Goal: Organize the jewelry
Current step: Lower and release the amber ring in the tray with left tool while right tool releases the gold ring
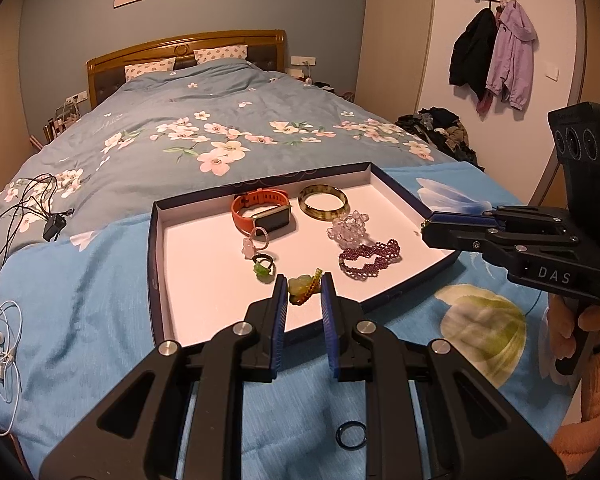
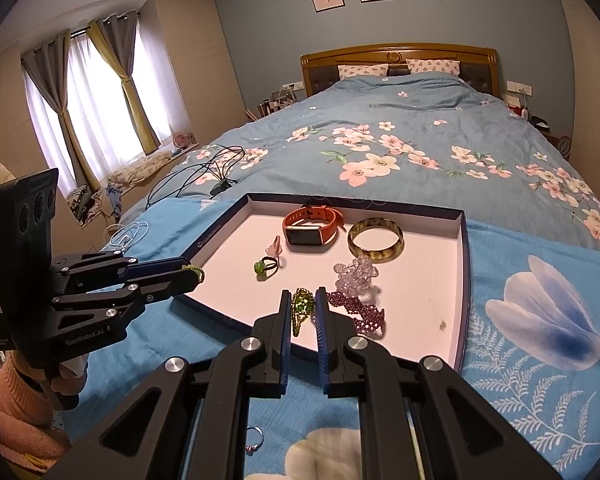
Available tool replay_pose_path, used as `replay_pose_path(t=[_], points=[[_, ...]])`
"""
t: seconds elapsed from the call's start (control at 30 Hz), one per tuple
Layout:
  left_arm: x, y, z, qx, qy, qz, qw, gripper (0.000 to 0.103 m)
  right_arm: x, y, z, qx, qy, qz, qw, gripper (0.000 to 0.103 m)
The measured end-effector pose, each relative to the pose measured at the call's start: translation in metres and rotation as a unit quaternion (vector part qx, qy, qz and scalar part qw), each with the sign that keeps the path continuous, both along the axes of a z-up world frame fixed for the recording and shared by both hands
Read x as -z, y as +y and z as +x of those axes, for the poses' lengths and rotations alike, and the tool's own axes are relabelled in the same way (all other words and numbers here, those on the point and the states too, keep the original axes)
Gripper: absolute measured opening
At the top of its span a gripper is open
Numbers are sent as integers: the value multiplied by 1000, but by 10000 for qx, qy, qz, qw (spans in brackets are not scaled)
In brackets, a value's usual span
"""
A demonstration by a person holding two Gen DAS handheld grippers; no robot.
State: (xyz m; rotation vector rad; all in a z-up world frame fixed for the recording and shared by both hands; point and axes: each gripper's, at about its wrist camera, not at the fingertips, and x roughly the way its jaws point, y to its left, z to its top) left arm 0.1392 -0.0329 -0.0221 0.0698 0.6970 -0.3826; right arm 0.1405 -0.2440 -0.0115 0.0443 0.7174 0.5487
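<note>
A shallow white-lined tray (image 1: pixel 188 248) (image 2: pixel 420 300) lies on the blue blanket. It holds an orange smartwatch (image 1: pixel 262 210) (image 2: pixel 310 226), an amber bangle (image 1: pixel 323 202) (image 2: pixel 375 238), a clear bead bracelet (image 1: pixel 350 229) (image 2: pixel 356 272), a purple bead bracelet (image 1: pixel 370 258) (image 2: pixel 360 310) and two small rings (image 1: pixel 260 258) (image 2: pixel 269 260). My left gripper (image 1: pixel 304 284) (image 2: pixel 194 274) is shut on a yellow-green pendant piece (image 1: pixel 300 286) over the tray's near edge. My right gripper (image 2: pixel 303 302) (image 1: pixel 426 226) is shut on a green gem chain (image 2: pixel 302 308).
A black ring (image 1: pixel 351 434) and a silver ring (image 2: pixel 255 440) lie on the blanket before the tray. White earphones (image 1: pixel 0 340) and black cables (image 1: pixel 28 204) lie to the left. A clothes pile (image 1: pixel 444 128) sits at the bed's right.
</note>
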Motion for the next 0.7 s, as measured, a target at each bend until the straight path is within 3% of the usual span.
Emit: replay_pose_path(t=[0.7], points=[[8,-3,18,-87,64,64,9999,17,7,2,18,41,85,-34,10000,10]])
